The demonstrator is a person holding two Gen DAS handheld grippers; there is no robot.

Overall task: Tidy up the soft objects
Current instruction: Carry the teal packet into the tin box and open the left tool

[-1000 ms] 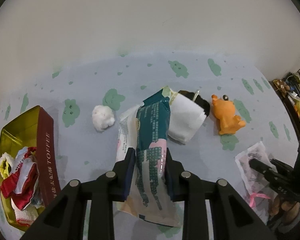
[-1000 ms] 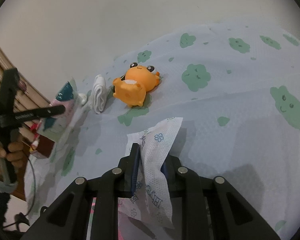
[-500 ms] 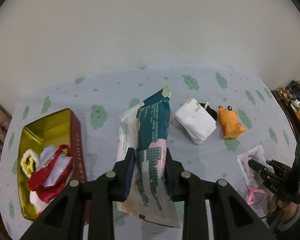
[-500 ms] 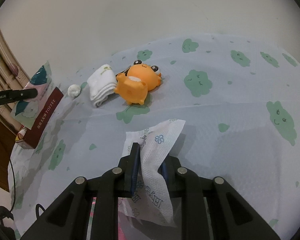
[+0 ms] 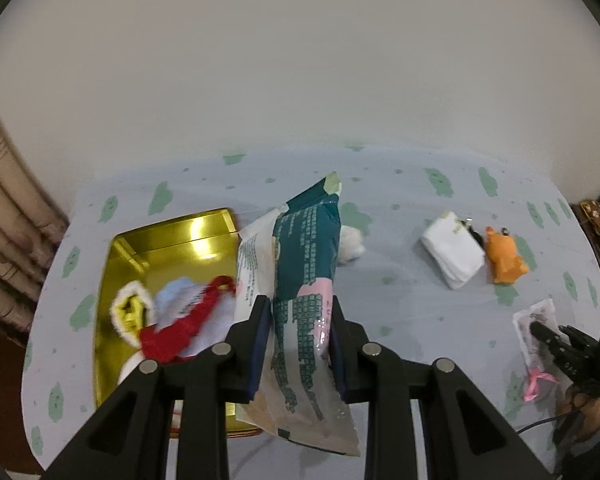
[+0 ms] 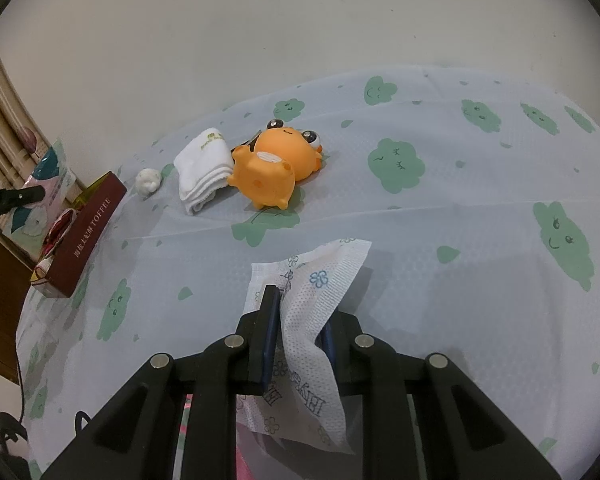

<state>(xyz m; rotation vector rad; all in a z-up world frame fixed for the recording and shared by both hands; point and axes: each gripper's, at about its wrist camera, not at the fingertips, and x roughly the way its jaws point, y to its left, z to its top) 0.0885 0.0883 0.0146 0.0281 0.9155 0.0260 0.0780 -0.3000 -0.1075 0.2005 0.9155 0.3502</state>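
The worktop (image 6: 440, 240) wears a pale blue cloth dotted with green cloud shapes that have little smiling faces. The tin (image 5: 172, 236) is shiny gold inside and dark red outside with pale lettering. In it lie red, white and yellow fabrics (image 5: 172, 316). The packet (image 5: 304, 280) is dark teal with pink and cream patches. The squishy toy (image 6: 276, 168) is bright orange, the folded towel (image 6: 204, 168) white, the wrapper (image 6: 316, 296) white with small blue flowers. Both hand-held grippers are black
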